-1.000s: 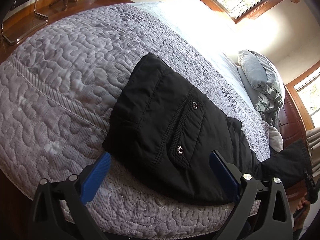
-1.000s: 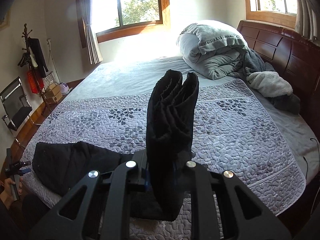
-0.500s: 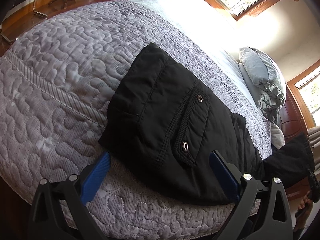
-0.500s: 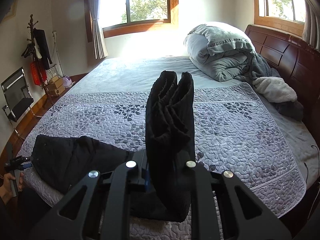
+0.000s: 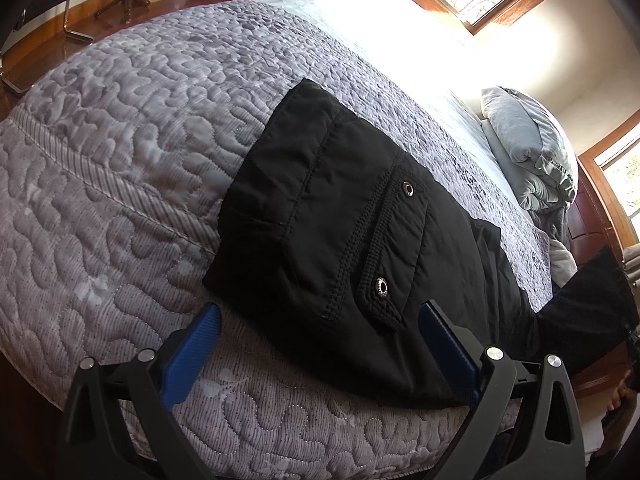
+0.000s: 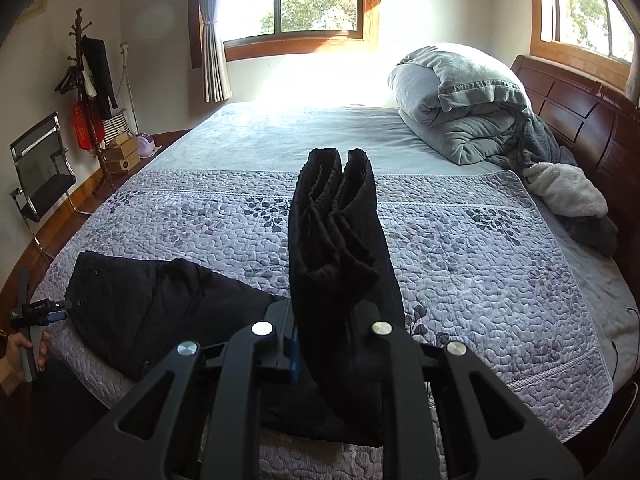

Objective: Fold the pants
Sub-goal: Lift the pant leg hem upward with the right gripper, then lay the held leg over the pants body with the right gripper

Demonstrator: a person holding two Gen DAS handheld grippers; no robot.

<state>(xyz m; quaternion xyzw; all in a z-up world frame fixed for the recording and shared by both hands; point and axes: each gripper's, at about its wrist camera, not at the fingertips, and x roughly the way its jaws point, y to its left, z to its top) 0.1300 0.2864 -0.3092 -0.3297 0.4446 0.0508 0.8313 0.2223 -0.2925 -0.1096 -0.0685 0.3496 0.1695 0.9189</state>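
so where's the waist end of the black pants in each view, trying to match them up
Left wrist: the waist end fills the centre, flat on the quilt, just ahead of the open left gripper.
Right wrist: it lies at lower left; the right gripper is shut on the leg end.
Shared landmark: the rolled grey duvet by the headboard.

Pants plain black with black stitching and two silver snaps; quilt pale lilac-grey with squiggly stitch pattern, and in the right wrist view a band of darker purple-grey leaf prints. Left gripper black frame with ribbed blue pads; right gripper black with silver screws. Sheet light blue-grey, bundled duvet grey, fleece off-white, headboard dark reddish wood, window frames orange-brown wood.
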